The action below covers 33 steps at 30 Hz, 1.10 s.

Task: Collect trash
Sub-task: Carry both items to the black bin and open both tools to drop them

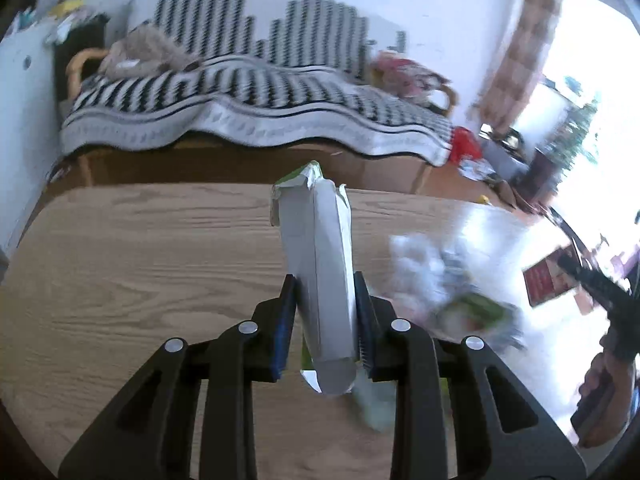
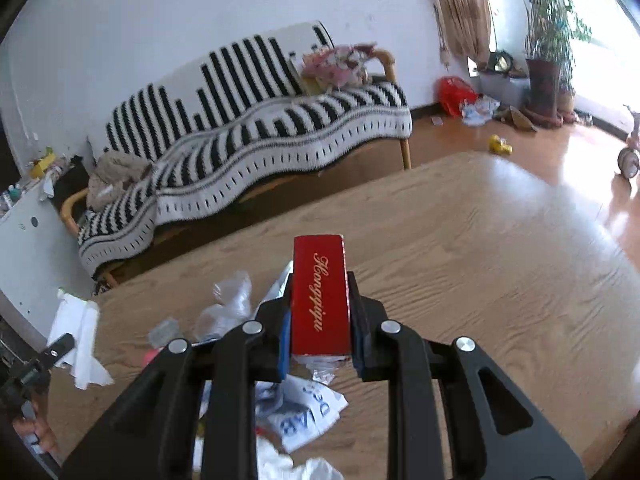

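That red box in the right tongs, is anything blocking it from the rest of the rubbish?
Nothing visible does. The right tongs are shut on the red box, which is held above the wooden table, with loose wrappers lying just below and left of it. No bin shows.

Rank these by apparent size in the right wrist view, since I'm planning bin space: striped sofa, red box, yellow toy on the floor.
1. Striped sofa, largest.
2. Red box; it is held near the camera, so it looks bigger than it is.
3. Yellow toy, smallest, but far off.
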Motion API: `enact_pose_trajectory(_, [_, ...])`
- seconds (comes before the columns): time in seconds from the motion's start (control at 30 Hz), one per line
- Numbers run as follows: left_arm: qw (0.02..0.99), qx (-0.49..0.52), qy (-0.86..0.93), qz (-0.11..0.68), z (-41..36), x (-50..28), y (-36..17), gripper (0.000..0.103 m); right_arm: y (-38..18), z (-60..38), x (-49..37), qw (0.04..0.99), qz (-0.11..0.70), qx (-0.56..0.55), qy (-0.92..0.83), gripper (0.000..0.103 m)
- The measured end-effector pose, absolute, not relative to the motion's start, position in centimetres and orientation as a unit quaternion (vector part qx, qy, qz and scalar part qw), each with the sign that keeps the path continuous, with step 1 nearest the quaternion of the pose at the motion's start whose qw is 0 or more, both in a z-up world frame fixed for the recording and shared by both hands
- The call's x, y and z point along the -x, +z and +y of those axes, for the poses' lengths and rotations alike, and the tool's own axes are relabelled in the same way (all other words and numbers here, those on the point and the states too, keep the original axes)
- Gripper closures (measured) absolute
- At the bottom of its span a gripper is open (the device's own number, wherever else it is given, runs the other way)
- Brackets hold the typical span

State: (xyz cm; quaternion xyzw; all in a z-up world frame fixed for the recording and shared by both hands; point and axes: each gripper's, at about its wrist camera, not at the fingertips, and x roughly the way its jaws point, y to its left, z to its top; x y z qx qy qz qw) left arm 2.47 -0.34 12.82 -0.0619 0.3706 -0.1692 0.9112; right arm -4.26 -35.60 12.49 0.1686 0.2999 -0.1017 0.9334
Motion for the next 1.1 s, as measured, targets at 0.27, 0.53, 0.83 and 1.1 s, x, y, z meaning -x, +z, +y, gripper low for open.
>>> enact_pose_trajectory(0.27, [0.868, 0.021, -0.339, 0.361, -13.0, 10.0, 17.1, 0.076, 18.5, -38.4, 18.4, 0.948, 0.254, -0.163, -0.104, 0.080])
enact_pose_trajectory(0.53, [0.781, -0.018, -0.438, 0.445, -23.5, 20.3, 11.6, 0.076, 15.9, -43.5, 32.2, 0.928, 0.293, -0.177, -0.150, 0.080])
enact_pose_trajectory(0.83, [0.704, -0.087, -0.417, 0.568, -30.8, 23.2, -2.0, 0.078, -1.1, -46.3, 34.6, 0.837, 0.450, -0.260, -0.170, 0.080])
enact_pose_trajectory(1.1, [0.682, -0.109, -0.418, 0.590, -32.2, 23.2, -5.0, 0.078, -3.2, -47.7, 35.7, 0.826, 0.466, -0.263, -0.175, 0.080])
